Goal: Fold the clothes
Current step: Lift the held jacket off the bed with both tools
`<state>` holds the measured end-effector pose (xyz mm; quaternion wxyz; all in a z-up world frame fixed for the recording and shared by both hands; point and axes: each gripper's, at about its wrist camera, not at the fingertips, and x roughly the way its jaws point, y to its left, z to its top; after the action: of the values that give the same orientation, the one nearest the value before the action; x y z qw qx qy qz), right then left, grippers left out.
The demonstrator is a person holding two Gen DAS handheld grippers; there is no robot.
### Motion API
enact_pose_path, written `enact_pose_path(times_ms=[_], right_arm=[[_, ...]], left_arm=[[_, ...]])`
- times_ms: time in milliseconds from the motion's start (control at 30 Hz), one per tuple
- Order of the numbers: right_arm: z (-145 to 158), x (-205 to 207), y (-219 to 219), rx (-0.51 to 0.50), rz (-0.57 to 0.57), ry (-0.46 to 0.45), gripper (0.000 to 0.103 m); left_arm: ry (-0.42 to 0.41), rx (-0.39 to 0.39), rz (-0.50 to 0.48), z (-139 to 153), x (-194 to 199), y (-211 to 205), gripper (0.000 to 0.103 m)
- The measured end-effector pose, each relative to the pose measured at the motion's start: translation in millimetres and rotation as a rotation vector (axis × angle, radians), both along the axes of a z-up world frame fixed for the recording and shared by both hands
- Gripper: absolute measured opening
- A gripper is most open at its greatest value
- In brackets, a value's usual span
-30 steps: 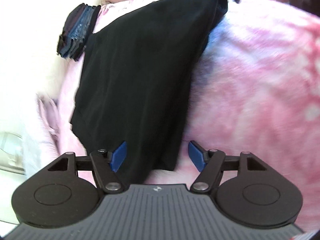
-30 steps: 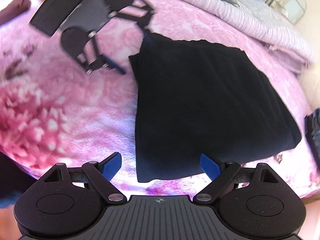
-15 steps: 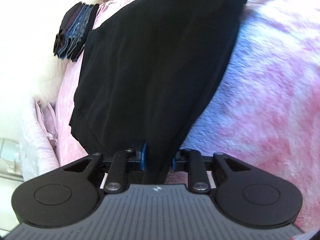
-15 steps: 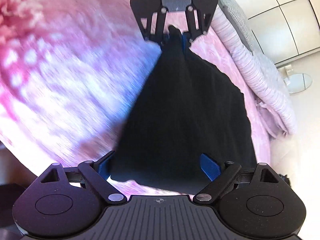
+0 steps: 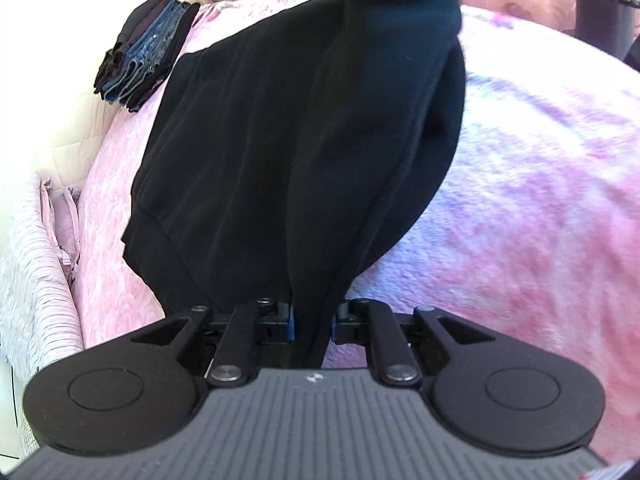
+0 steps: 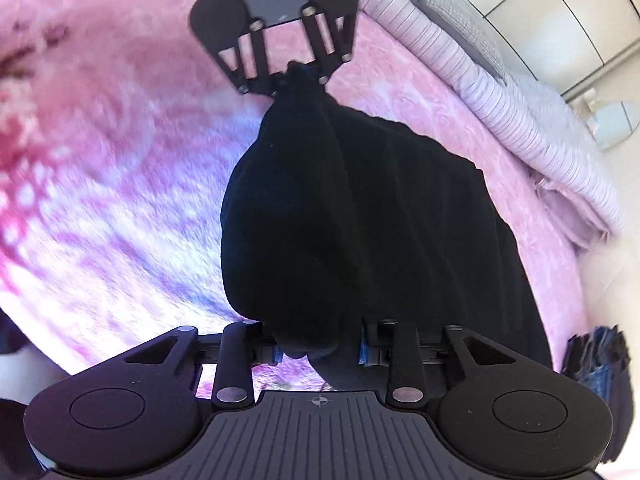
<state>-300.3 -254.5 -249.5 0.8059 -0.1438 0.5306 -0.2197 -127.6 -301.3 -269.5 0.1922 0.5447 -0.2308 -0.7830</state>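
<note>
The left gripper (image 5: 312, 322) pinched one end of the black garment (image 5: 288, 152) between nearly closed fingers; the right gripper (image 6: 318, 346) clamped the opposite end. The cloth hung between them over the pink blanket (image 5: 520, 200), near folded jeans (image 5: 144, 68)

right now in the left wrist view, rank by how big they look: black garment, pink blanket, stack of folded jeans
1. pink blanket and black garment: about equal, unsure, since the garment hangs nearer the camera
2. stack of folded jeans, clearly smallest, though farthest away
</note>
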Motion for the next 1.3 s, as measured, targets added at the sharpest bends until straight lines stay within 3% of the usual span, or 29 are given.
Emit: enact_pose_path(times_ms=[167, 367, 500, 667, 767, 867, 1033, 1133, 1233, 1300], right_arm=[[32, 3, 22, 0.098, 0.008, -0.038, 0.031], [77, 4, 54, 0.319, -0.021, -0.13, 0.031], [111, -6, 40, 0.367, -0.087, -0.242, 0.031], [147, -41, -30, 0.389, -0.238, -0.424, 0.031], [157, -72, -86, 0.415, -0.33, -0.529, 0.031], [146, -109, -147, 0.5, -0.417, -0.633, 0.031], [88, -175, -247, 0.729, -0.602, -0.736, 0.031], [41, -205, -295, 0.902, -0.747, -0.769, 0.034], [20, -232, -319, 0.919, -0.917, -0.778, 0.051], [22, -247, -318, 0.861, -0.985, -0.783, 0.08]], left_arm=[[0.006, 0.063, 0.023, 30, 16, 33, 0.011], [-0.008, 0.19, 0.04, 87, 35, 71, 0.011], [0.013, 0.175, 0.086, 136, 25, 37, 0.012], [0.0, 0.115, 0.079, 171, -12, -42, 0.012], [-0.027, 0.101, 0.07, 168, -47, -95, 0.013], [-0.05, 0.123, 0.079, 155, -94, -153, 0.015], [-0.157, 0.214, 0.086, 94, -166, -238, 0.023], [-0.194, 0.264, 0.131, 57, -182, -264, 0.032], [-0.166, 0.273, 0.188, 47, -181, -275, 0.038], [-0.113, 0.293, 0.246, 59, -173, -278, 0.039]])
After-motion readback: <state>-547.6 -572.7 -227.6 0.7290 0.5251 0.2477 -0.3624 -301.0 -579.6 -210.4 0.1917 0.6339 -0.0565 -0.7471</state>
